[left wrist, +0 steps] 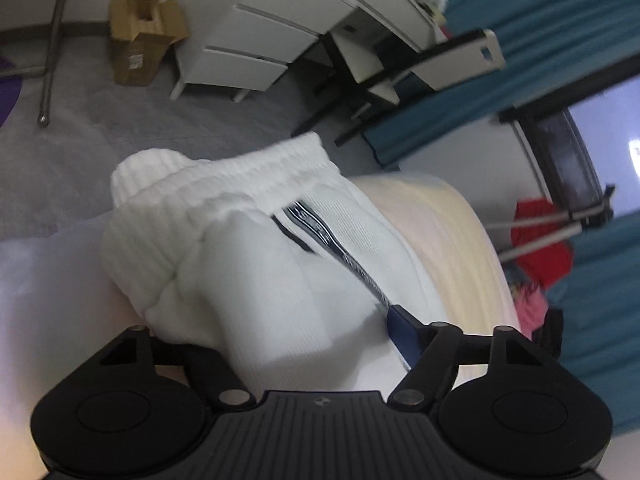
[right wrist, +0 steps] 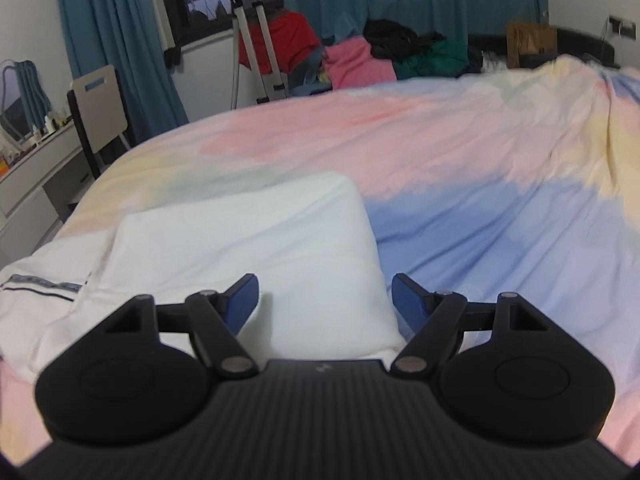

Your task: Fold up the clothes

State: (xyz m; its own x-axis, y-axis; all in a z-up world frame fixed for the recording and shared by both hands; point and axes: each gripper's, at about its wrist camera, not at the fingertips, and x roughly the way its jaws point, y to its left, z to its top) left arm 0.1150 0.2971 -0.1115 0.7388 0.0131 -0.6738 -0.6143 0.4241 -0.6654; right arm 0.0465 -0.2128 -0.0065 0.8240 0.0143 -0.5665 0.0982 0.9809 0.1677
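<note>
left gripper (left wrist: 316,336), bottom centre of its frame: jaws closed in on a thick bunch of the white trousers (left wrist: 256,256), waistband at frame centre | right gripper (right wrist: 324,300): jaws wide apart, holding nothing, straddling the folded edge (right wrist: 320,308) on the bed (right wrist: 480,208) | handling: soft, light, limp; grip near seams or waistband

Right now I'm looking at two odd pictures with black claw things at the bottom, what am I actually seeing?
Those are two tools a person holds, each with a camera looking along its two blue-tipped fingers. In the left camera's picture, the left hand-held gripper is closed on bunched white trousers; only one blue fingertip shows. In the right camera's picture, the right hand-held gripper is open, holding nothing, over the folded white cloth on a pastel bedspread.
</note>
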